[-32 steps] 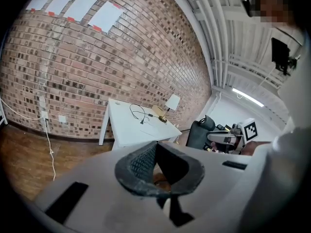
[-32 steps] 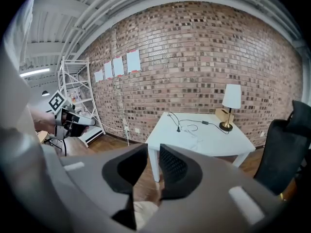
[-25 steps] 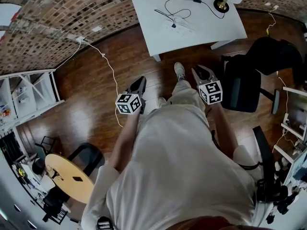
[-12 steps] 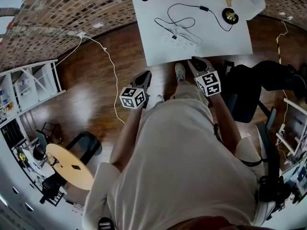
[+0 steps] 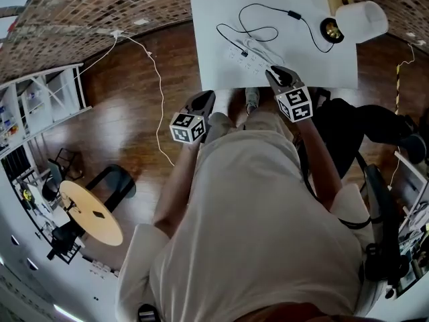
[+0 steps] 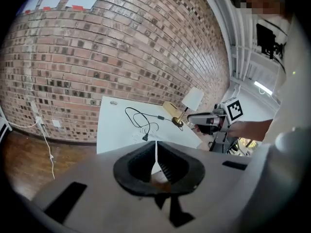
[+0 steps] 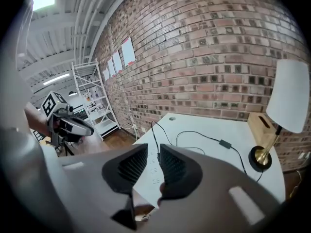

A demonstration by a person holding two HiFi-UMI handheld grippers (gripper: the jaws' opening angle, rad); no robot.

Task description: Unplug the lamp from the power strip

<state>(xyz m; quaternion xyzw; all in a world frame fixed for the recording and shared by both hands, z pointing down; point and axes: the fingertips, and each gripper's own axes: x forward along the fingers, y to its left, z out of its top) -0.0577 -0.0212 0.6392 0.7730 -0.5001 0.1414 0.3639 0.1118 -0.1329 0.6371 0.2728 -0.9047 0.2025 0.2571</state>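
Note:
A white power strip [image 5: 249, 52] lies on the white table [image 5: 214, 66], with a black plug [image 5: 242, 52] in it. The black cord [image 5: 268, 9] loops back to the lamp [image 5: 360, 21], which has a white shade and a brass base [image 5: 330, 29]. My right gripper [image 5: 276, 71] hovers over the table's near edge, just short of the strip, open and empty. The strip [image 7: 153, 169] shows through its gap [image 7: 153, 146]. My left gripper [image 5: 206, 98] hangs off the table's near left corner, shut on nothing [image 6: 156, 147]. From there the plug [image 6: 145, 138] and lamp [image 6: 193, 101] are far ahead.
A black office chair [image 5: 355, 129] stands right of the person, close to the table. White shelving [image 5: 40, 113] lines the left wall. A thin white cable [image 5: 158, 92] trails over the wooden floor. A round wooden table [image 5: 90, 213] sits at the lower left.
The person has stepped up to the table. Both grippers have moved forward: the right now reaches over the table's near edge, the left comes to its corner.

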